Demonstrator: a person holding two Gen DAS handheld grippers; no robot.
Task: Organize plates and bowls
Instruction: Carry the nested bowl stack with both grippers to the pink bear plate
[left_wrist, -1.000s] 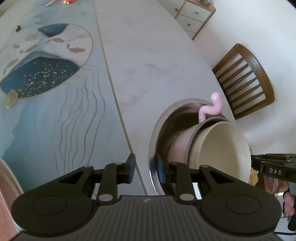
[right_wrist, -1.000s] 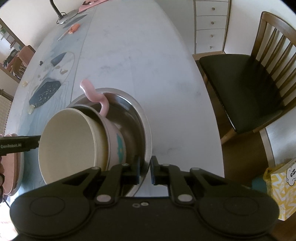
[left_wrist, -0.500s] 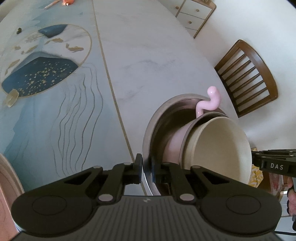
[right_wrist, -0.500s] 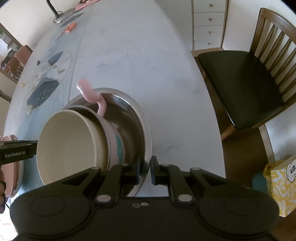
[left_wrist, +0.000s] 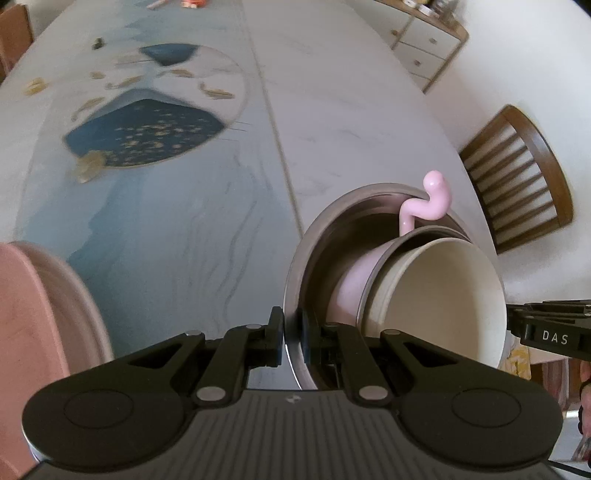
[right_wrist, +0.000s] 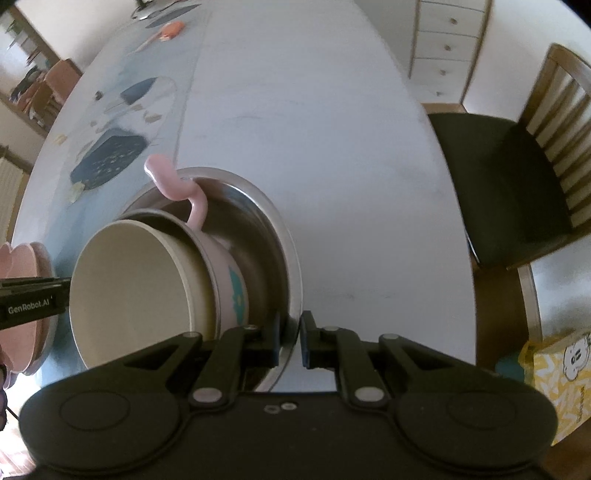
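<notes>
Both our tongs point steeply down at the surface (left_wrist: 351, 110). The left tongs (left_wrist: 293, 334) pinch one side of the rim of the steel bowl (left_wrist: 295, 266), and the right tongs (right_wrist: 289, 341) pinch the opposite side. We count three nested vessels: the steel bowl, one tilted pink bowl (right_wrist: 227, 266) with a curly handle, and one cream bowl (right_wrist: 129, 284) inside it. Pink plates (left_wrist: 33, 314) lie beside them on the left.

Marble table (right_wrist: 314, 155) w/ blue mat (left_wrist: 147, 229), wooden chair (right_wrist: 517, 177) (dark seat), white drawers (right_wrist: 447, 48)
</notes>
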